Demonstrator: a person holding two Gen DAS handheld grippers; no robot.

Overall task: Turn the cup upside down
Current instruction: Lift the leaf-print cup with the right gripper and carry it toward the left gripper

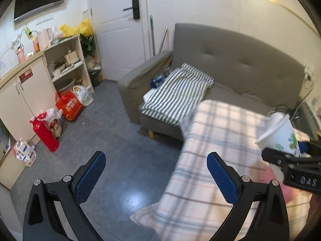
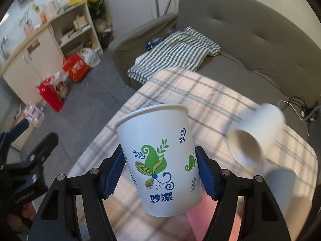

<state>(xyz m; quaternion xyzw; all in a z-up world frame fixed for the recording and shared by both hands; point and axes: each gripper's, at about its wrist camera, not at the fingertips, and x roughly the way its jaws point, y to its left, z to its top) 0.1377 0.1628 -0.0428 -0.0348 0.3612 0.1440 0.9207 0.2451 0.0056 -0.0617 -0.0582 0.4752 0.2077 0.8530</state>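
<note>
Gripping the paper cup (image 2: pixel 160 160) by its lower side walls, the right tool (image 2: pixel 160 172) has both blue pads (image 2: pixel 112 172) pressed against it, one on each side, with the rim still up and tilted a little toward the far left. The cup hangs in the air above the plaid-covered worktop (image 2: pixel 210 92), not touching it. It looks light, thin and easily crushed, so a gentle squeeze is probably all it bears; the mid-to-lower wall looks the sounder place to hold, since the open rim would likely buckle. Its smooth printed surface may slip in the pads as the wrist rolls over. A second white cup (image 2: pixel 254 134) lies on its side just to the right, blurred, near enough to be knocked during the turn. The left tool (image 1: pixel 156 172) hangs with its fingers wide apart and nothing between them, out over the worktop's near left corner and the grey floor (image 1: pixel 100 130). The cloth's left edge falls away to that floor, and the sofa (image 1: pixel 240 60) stands beyond the far edge. The clearest room for setting the cup down seems to be the middle of the cloth, left of the fallen cup.
</note>
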